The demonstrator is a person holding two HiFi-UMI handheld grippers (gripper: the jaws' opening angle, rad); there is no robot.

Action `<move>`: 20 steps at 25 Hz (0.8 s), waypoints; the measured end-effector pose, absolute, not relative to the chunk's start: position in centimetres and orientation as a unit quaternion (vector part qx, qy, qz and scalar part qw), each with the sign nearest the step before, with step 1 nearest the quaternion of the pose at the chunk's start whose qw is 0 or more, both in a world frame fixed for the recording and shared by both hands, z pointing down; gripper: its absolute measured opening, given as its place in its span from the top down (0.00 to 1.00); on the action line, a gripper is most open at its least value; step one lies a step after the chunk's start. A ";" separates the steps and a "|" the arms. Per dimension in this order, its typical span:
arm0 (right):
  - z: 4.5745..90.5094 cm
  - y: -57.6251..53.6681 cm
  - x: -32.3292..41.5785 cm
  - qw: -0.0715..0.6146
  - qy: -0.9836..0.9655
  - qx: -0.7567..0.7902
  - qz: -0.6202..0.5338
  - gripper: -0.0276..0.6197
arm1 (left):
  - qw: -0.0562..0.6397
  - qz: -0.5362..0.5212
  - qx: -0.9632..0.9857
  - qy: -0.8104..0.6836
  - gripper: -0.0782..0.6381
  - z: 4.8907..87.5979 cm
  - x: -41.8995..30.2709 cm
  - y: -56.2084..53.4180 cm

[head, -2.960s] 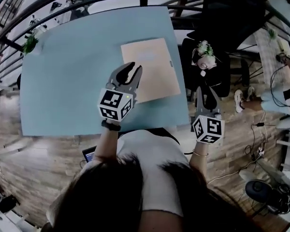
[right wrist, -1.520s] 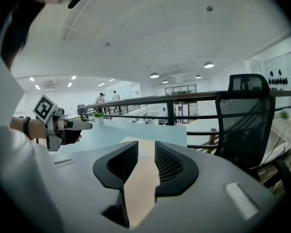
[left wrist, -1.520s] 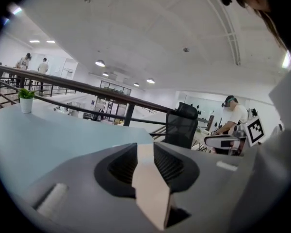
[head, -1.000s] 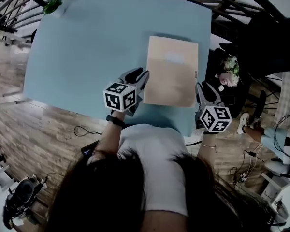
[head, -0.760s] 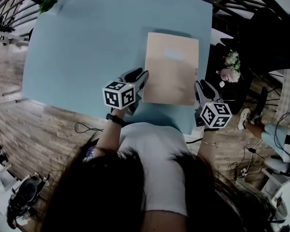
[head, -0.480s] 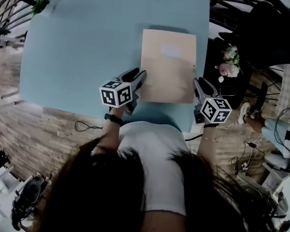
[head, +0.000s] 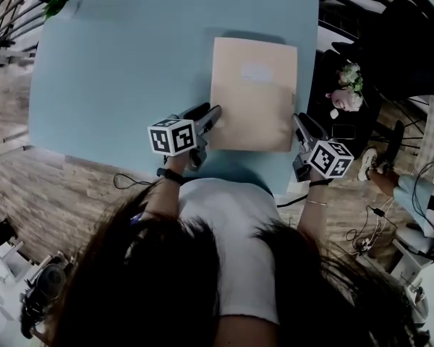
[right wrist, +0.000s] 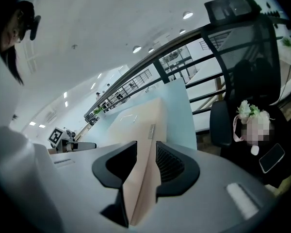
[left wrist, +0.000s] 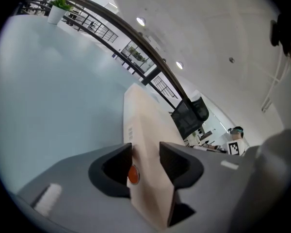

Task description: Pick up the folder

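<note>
Left gripper (head: 210, 113) jaws, just opening, straddle the beige folder (head: 253, 96) at its left edge without clamping. Right gripper (head: 299, 121) pinches the right edge. Lifting one-sided risks sag and slip.

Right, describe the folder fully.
The folder is a plain tan card rectangle with a pale label near its far end, lying on the light blue table by its right edge. The left gripper has just been opening its jaws, with the folder's left edge between them; the right gripper straddles the right edge, though whether it presses is unclear.
</note>
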State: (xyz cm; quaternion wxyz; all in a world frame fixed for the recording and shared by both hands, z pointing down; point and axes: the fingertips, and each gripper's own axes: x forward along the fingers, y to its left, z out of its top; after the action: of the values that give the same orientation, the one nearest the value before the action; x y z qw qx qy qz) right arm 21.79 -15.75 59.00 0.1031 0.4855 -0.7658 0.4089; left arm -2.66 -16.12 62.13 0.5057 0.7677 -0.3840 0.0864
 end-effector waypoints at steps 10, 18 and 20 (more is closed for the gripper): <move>59.7 -15.7 21.4 0.092 -0.762 0.477 0.427 0.81 | 0.529 0.098 0.759 -0.366 0.62 62.8 -2.6 -15.6; 60.2 -15.8 20.9 0.092 -0.758 0.469 0.444 0.78 | 0.517 0.091 0.762 -0.379 0.61 63.3 -4.1 -15.9; 60.6 -15.5 20.4 0.086 -0.756 0.457 0.459 0.74 | 0.514 0.083 0.762 -0.384 0.61 63.3 -5.0 -15.9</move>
State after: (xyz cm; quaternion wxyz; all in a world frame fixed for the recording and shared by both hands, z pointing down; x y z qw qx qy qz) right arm 20.44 -15.52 60.62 0.0865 0.4574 -0.7565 0.4594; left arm -4.97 -15.90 63.31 0.5137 0.7625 -0.3845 0.0830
